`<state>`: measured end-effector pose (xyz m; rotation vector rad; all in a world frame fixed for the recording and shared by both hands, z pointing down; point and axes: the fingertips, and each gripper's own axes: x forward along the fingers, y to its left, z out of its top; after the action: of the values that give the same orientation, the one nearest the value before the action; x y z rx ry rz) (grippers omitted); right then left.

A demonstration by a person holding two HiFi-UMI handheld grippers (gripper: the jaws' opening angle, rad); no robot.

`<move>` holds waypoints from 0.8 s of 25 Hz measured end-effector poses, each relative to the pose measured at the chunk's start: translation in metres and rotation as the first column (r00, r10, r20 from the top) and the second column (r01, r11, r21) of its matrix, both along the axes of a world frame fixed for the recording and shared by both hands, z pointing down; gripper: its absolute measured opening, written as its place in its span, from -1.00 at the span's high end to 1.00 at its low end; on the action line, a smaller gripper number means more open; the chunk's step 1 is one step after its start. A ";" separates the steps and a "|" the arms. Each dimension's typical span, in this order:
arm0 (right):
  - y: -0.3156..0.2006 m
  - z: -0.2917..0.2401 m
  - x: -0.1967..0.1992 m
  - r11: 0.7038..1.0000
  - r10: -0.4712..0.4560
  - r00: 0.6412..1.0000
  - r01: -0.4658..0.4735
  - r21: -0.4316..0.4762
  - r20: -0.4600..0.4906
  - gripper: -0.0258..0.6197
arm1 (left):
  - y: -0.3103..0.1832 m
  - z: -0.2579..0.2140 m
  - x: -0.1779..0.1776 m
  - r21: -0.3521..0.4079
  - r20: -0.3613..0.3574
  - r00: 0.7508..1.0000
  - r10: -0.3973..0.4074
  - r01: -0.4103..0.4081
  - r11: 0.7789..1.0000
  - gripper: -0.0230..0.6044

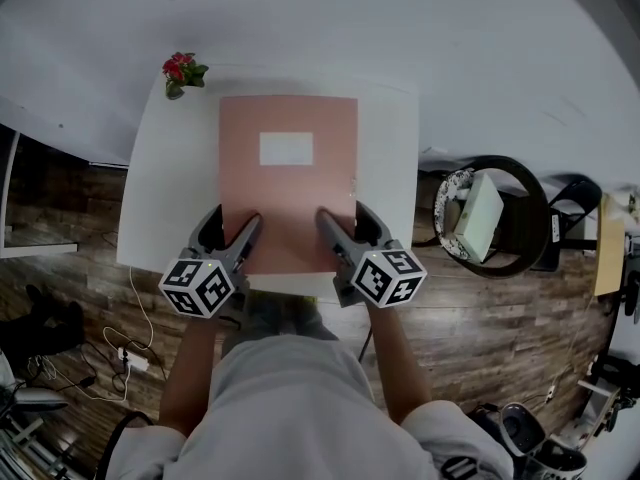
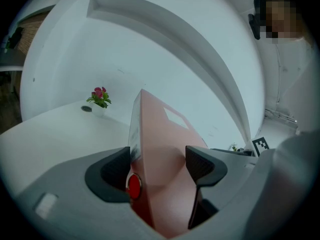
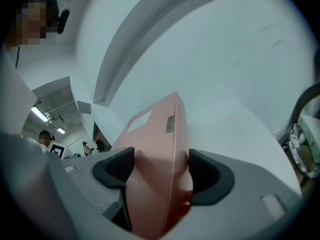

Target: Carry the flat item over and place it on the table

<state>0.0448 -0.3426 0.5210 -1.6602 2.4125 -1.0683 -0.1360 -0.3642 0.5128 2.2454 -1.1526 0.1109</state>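
Forearms (image 1: 188, 368) outstretched side by side, left gripper (image 1: 235, 218) and right gripper (image 1: 344, 214) clamped on near edge of pink folder (image 1: 288, 183)

head: steeply down over table (image 1: 175, 188) | gripper views: close along fingers (image 2: 205, 164) (low, wide-angle) | shared: flat item (image 1: 290, 198)

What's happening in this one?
A person holds a pink box by its near edge, with the left tongs and right tongs both clamped on it. It lies over the table, which has a flower at its far left corner. Whether the box already rests on the table is unclear.
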 end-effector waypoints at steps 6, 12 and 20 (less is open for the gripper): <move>-0.005 0.021 -0.003 0.999 0.010 1.000 -0.010 -0.042 0.006 -0.12 | -0.008 0.021 -0.002 -0.044 0.011 1.000 0.012 -0.012 0.999 -0.16; -0.006 0.044 -0.006 0.996 0.013 1.000 -0.013 -0.087 0.007 -0.12 | -0.010 0.045 -0.005 -0.091 0.017 1.000 0.016 -0.014 0.996 -0.16; -0.001 0.074 -0.007 0.988 0.028 1.000 -0.027 -0.149 0.004 -0.12 | -0.010 0.076 -0.005 -0.154 0.025 0.999 0.031 -0.027 0.988 -0.16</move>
<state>0.0379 -0.3439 0.5945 -1.7243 2.3511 -1.2763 -0.1411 -0.3741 0.5887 2.1309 -1.0876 0.2355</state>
